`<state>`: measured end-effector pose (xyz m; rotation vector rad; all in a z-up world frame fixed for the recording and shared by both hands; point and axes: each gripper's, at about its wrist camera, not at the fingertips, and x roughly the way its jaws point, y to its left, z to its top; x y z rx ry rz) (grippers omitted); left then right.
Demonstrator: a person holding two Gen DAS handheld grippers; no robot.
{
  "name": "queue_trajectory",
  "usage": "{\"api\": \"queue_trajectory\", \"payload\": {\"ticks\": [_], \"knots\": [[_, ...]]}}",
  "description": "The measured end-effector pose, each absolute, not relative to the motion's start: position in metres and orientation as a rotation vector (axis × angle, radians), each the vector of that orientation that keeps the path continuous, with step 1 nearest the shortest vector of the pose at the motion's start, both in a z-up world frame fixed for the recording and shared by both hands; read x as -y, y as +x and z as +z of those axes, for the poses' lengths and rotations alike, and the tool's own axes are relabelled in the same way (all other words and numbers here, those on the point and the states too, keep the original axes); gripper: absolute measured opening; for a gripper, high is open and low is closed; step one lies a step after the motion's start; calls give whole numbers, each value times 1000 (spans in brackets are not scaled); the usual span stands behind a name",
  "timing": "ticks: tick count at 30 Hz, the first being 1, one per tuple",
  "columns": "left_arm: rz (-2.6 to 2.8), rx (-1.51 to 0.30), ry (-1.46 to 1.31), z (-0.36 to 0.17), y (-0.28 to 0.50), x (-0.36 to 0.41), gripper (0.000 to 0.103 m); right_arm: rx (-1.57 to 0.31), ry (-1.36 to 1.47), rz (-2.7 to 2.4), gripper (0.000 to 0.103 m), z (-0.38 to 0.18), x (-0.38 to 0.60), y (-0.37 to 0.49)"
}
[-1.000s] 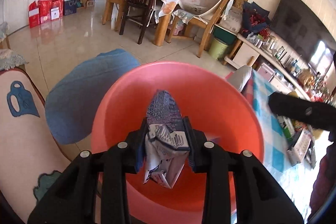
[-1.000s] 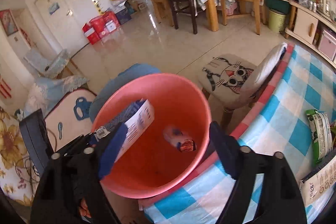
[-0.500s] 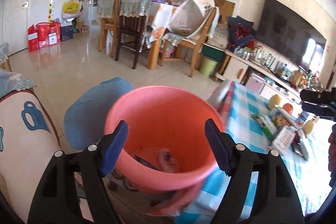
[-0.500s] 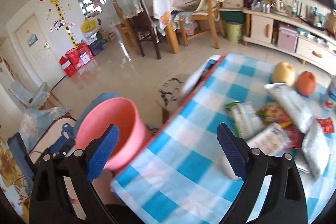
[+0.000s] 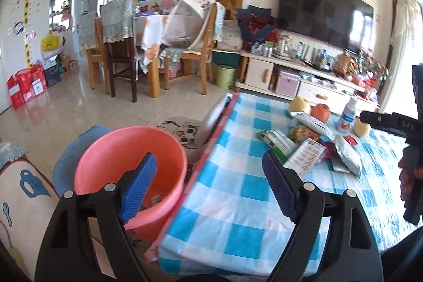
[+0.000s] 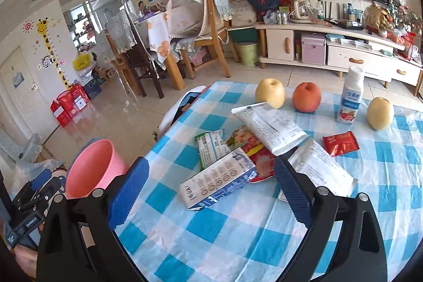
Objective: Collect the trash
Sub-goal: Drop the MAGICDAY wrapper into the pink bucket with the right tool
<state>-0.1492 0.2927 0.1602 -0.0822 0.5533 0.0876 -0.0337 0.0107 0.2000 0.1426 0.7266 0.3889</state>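
Note:
A pink bucket point(image 5: 169, 149) stands on the floor by the left edge of the blue-checked table point(image 5: 238, 192), with some trash at its bottom. My left gripper point(image 5: 208, 157) hovers above the table edge and the bucket's rim; its jaws are opening with nothing between them. My right gripper point(image 6: 211, 163) is open over the table, just short of a flattened white and blue carton point(image 6: 216, 181). Beyond the carton lie a green wrapper point(image 6: 211, 147), a long white wrapper point(image 6: 269, 126), another white wrapper point(image 6: 317, 168) and a red packet point(image 6: 341, 143).
Two yellow pears point(image 6: 269, 91), a red apple point(image 6: 306, 97) and a yoghurt bottle point(image 6: 350, 97) stand at the table's far side. A cat-print stool point(image 5: 185, 131) and a blue stool point(image 5: 66, 157) sit by the bucket. Dining chairs and a TV cabinet lie beyond.
The left gripper let its crumpled carton fall into the bucket, opened, and drew up and right toward the table. The right gripper swung from the bucket to the wrappers on the table.

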Motion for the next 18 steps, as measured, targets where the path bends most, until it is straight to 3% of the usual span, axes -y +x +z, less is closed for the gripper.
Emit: {"api": "queue_trajectory", "payload": {"ticks": [9, 18], "knots": [[-61, -636, -79, 155, -126, -224, 83, -732, 154, 295, 94, 205, 68, -18], [-80, -785, -96, 123, -61, -181, 83, -845, 3, 277, 94, 169, 103, 10]]}}
